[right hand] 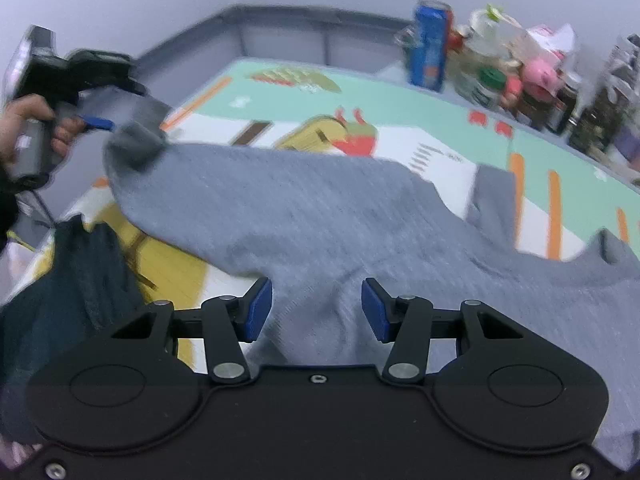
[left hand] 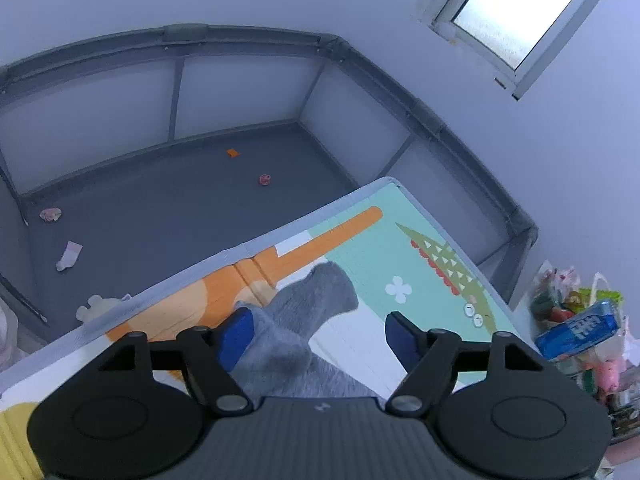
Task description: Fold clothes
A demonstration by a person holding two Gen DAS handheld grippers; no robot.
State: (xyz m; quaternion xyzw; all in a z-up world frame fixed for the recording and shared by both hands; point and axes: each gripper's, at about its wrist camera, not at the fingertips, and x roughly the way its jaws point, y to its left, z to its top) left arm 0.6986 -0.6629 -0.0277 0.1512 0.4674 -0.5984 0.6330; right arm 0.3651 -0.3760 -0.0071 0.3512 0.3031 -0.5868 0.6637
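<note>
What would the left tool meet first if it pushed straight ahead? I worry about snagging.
Probably the grey sweater's sleeve, already lying between the open left tool; beyond it, the printed mat. Depth is uncertain.

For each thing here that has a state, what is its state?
grey sweater: spread on the mat, not folded, sleeve end lifted.
left gripper: open, sleeve between the fingers.
right gripper: around a fold of sweater; grip unclear.
dark garment: crumpled beside the sweater.

Grey sweater – soft knit cloth, matt; play mat – smooth printed foam.
</note>
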